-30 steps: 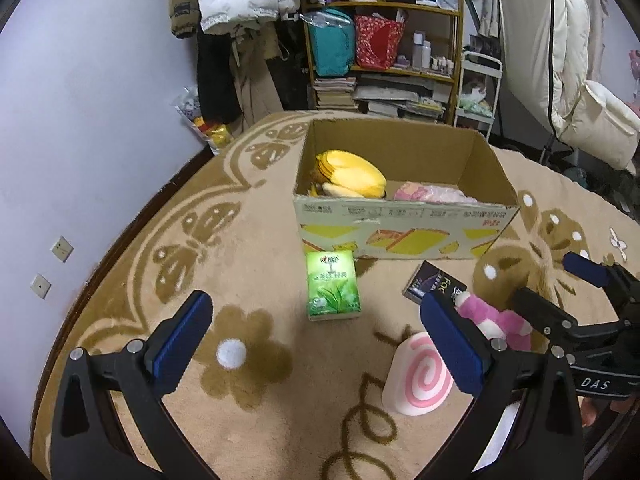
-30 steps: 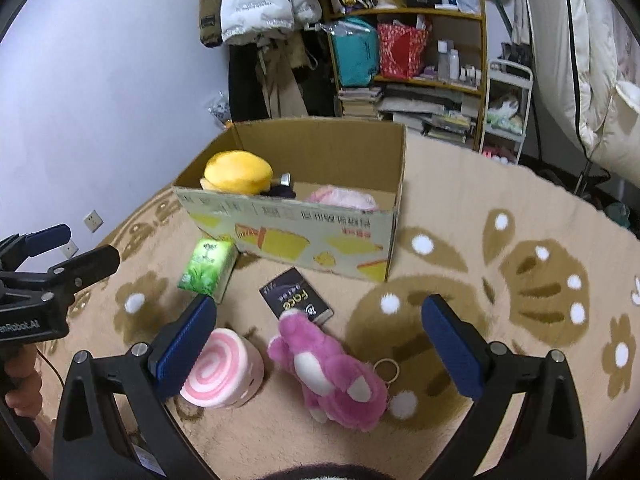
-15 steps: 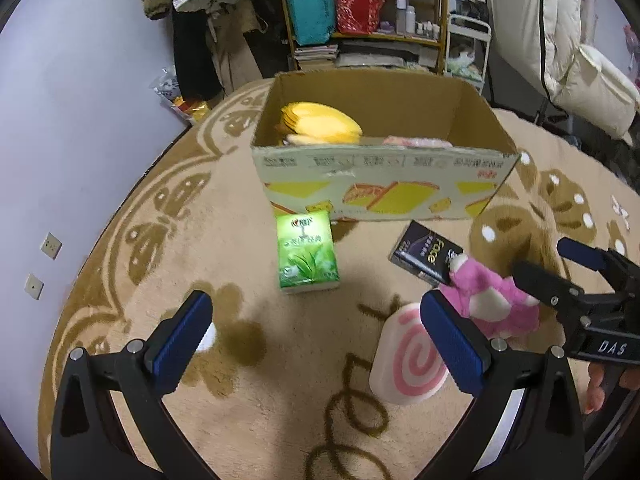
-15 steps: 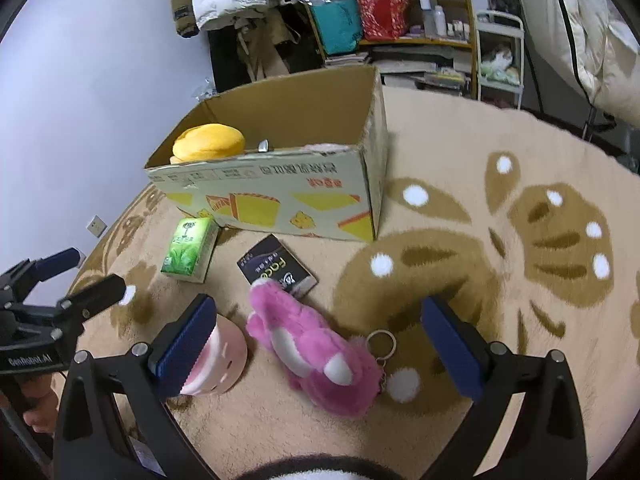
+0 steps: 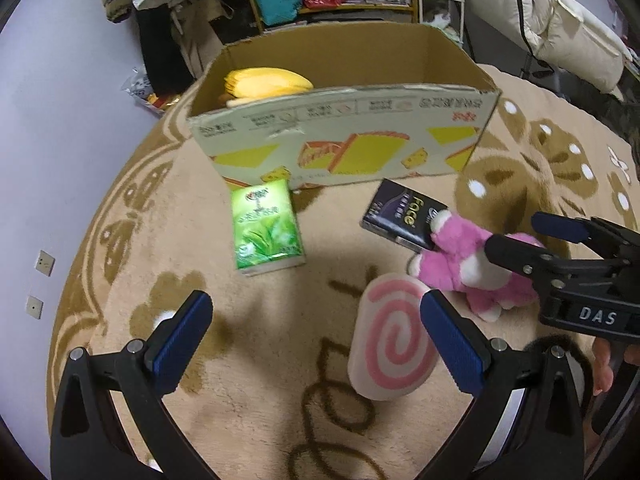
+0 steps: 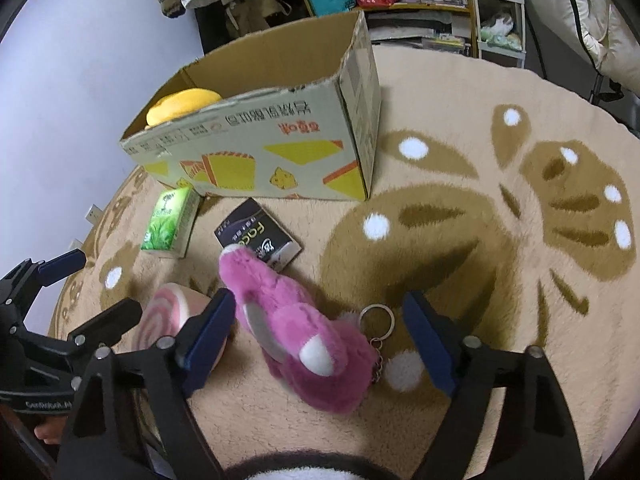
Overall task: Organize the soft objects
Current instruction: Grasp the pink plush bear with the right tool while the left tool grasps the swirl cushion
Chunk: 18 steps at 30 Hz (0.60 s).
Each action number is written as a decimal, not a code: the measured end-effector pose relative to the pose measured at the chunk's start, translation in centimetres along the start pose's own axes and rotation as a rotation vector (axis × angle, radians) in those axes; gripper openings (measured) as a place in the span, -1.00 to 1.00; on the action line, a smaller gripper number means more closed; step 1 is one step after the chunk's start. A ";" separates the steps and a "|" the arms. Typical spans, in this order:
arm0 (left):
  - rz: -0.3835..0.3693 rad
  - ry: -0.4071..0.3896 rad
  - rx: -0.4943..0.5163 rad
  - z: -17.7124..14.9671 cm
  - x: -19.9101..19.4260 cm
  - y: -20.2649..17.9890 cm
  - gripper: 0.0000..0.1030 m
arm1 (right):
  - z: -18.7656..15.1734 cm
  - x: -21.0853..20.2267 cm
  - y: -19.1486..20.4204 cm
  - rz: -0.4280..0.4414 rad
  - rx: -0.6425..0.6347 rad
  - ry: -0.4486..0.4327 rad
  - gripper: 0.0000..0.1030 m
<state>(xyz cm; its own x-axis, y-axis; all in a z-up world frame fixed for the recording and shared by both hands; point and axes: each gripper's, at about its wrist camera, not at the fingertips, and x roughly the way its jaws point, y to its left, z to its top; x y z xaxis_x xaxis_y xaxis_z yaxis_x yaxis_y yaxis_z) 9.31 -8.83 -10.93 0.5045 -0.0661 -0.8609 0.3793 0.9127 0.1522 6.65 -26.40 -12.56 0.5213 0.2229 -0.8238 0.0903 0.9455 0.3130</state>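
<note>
The right hand-held gripper [image 6: 316, 336] points down over the pink plush toy [image 6: 296, 332], its blue pads standing apart on either side of the toy's body and closing in; the left pad sits just beside the fur, the right pad has a gap with the toy's key ring [image 6: 378, 318] in it. No pad presses on the toy. The left hand-held gripper [image 5: 316, 336] has its jaws wide apart and holds nothing; its right pad hangs over the edge of the pink swirl cushion [image 5: 390, 344], which lies on the carpet [image 5: 260, 360].

Taking the cardboard box [image 5: 344, 136] as landmark: it stands open-topped on the carpet with a yellow plush [image 5: 266, 82] inside at its left end. Just in front of its printed wall lie a green tissue pack [image 5: 266, 230] and a dark packet [image 5: 402, 212], the packet touching the pink toy's head. The cushion and the toy lie nearer the camera than those, close beside each other. To the box's right, seen from the right wrist, the carpet is bare.
</note>
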 end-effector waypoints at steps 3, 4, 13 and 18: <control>-0.020 0.015 0.005 -0.1 0.3 -0.4 0.99 | -0.1 0.3 -0.1 0.005 0.003 0.008 0.69; -0.020 0.017 0.010 -0.1 0.4 -0.6 0.99 | -0.1 0.4 -0.1 0.008 0.005 0.010 0.64; -0.045 0.038 0.053 -0.3 1.2 -2.1 0.99 | 0.0 1.0 0.0 0.034 0.023 0.023 0.40; -0.051 0.056 0.069 -0.4 1.8 -2.7 0.99 | 0.1 1.0 -0.3 0.058 0.044 0.024 0.40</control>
<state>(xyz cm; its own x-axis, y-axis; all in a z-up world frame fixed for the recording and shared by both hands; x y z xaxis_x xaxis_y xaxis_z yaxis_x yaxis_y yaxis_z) 8.88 -11.30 -13.06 0.4398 -0.0879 -0.8938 0.4570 0.8786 0.1384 7.21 -26.50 -13.46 0.5059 0.2829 -0.8149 0.0984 0.9196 0.3804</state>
